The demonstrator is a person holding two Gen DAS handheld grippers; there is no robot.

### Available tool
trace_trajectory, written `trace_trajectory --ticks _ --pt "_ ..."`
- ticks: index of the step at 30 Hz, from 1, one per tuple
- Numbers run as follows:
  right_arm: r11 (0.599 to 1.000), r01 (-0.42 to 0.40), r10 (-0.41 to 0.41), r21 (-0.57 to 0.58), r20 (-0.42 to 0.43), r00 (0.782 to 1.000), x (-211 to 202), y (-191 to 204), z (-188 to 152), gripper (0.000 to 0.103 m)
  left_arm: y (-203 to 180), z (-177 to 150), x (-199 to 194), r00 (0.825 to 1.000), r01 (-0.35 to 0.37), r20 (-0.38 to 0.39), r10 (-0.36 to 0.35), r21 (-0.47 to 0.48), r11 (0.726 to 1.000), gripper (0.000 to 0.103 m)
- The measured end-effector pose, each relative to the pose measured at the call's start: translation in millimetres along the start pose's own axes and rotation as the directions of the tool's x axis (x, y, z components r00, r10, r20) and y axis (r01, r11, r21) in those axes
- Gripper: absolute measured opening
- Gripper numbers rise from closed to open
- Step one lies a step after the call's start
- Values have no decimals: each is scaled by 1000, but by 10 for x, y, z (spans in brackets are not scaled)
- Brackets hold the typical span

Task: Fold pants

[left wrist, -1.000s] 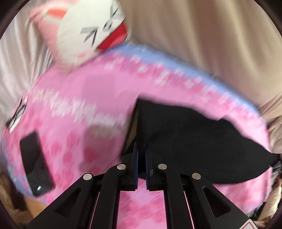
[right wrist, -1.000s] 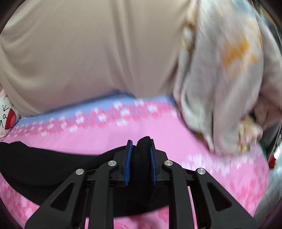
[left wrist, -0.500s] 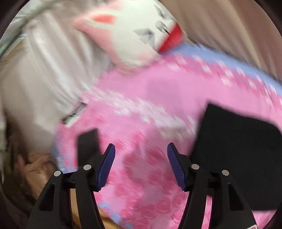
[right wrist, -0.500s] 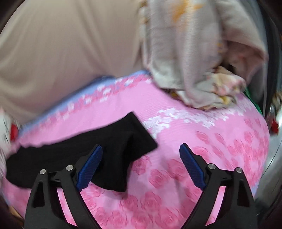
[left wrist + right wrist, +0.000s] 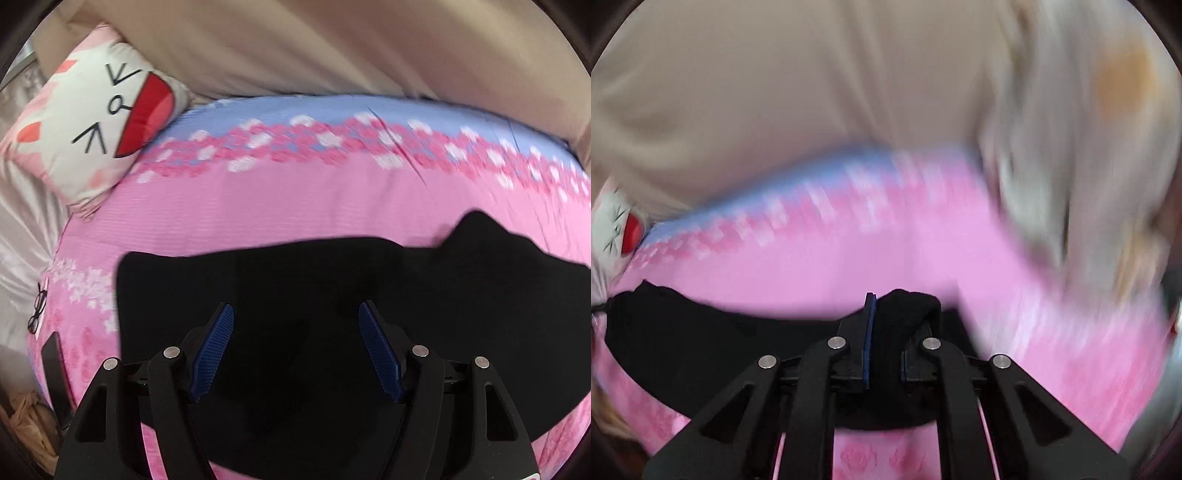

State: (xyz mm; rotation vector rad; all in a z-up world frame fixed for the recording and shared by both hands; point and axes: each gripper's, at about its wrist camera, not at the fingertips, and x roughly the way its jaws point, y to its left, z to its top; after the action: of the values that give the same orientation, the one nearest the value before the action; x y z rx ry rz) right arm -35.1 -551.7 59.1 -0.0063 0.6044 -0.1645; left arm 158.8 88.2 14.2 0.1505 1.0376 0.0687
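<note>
I'm hovering left gripper (image 5: 295,350) fingers wide, empty, over pants (image 5: 314,295) lying on bed (image 5: 277,206) | right gripper (image 5: 886,325), just closing, is pinching pants' edge | risk: thin pinch slipping, fold bunching

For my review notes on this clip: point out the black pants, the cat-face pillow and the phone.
black pants (image 5: 295,280): left wrist view, flat middle of the cloth above the gripper.
cat-face pillow (image 5: 92,122): left wrist view, white face beside the red mouth.
phone (image 5: 55,373): left wrist view, dark screen at the bed's left edge.
</note>
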Motion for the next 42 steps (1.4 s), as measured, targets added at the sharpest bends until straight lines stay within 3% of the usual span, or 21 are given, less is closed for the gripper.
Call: trace_trajectory --ticks 2,3,4,6,10,13,15,19,24,28,30,31,32,33,34,40,41,42 --pt "999 14 -15 -46 -25 1000 29 -91 -139 19 -74 -63 23 1000 -4 1 4 15 1000 68" --pt "997 73 -76 -35 -107 991 196 -249 -329 39 -120 -102 36 1000 -15 7 15 29 999 68" --pt "990 137 -140 -29 -181 974 337 -379 -468 46 -99 -127 83 1000 -23 5 23 35 999 68" --pt "976 215 -193 40 -301 934 507 -690 -738 47 -117 -151 160 999 -39 -5 39 41 998 68" --pt "959 148 -93 240 -228 969 271 -924 -770 48 -209 -42 214 999 -41 -13 42 46 998 68" --pt "966 90 -44 243 -187 981 288 -745 -555 64 -323 84 210 1000 -26 4 26 44 999 68" --pt "981 55 -18 186 -194 981 474 -497 -403 64 -396 140 199 1000 -20 16 19 42 999 69" --pt "996 45 -25 77 -239 971 804 -83 -411 64 -437 154 160 1000 -7 24 6 27 1000 73" --pt "990 35 -1 134 -248 969 960 9 -525 64 -394 221 102 998 -4 69 3 13 1000 82" --pt "986 34 8 161 -253 968 1003 24 -578 66 -640 420 319 993 -75 98 63 127 989 86" --pt "984 41 5 174 -251 968 969 -1 -589 66 -811 453 506 989 -134 94 117 208 969 86" --pt "982 44 3 183 -249 969 945 -25 -594 66 -861 453 557 983 -167 110 145 233 958 79" --pt "980 48 1 194 -245 970 918 -53 -597 66 -906 457 608 974 -214 132 185 253 943 50" --pt "975 52 1 215 -238 971 879 -113 -606 66 -934 474 668 966 -248 138 218 269 931 31" --pt "972 55 0 229 -234 972 860 -159 -612 66 -916 529 750 964 -262 121 238 258 930 1" --pt "948 57 30 313 -266 963 941 -437 -685 66 -775 689 942 969 -246 75 235 205 947 0" --pt "947 55 35 316 -272 962 962 -454 -692 66 -769 670 910 975 -223 68 213 202 954 9" --pt "948 46 47 316 -280 959 998 -462 -697 66 -763 649 855 981 -193 66 183 197 961 11"
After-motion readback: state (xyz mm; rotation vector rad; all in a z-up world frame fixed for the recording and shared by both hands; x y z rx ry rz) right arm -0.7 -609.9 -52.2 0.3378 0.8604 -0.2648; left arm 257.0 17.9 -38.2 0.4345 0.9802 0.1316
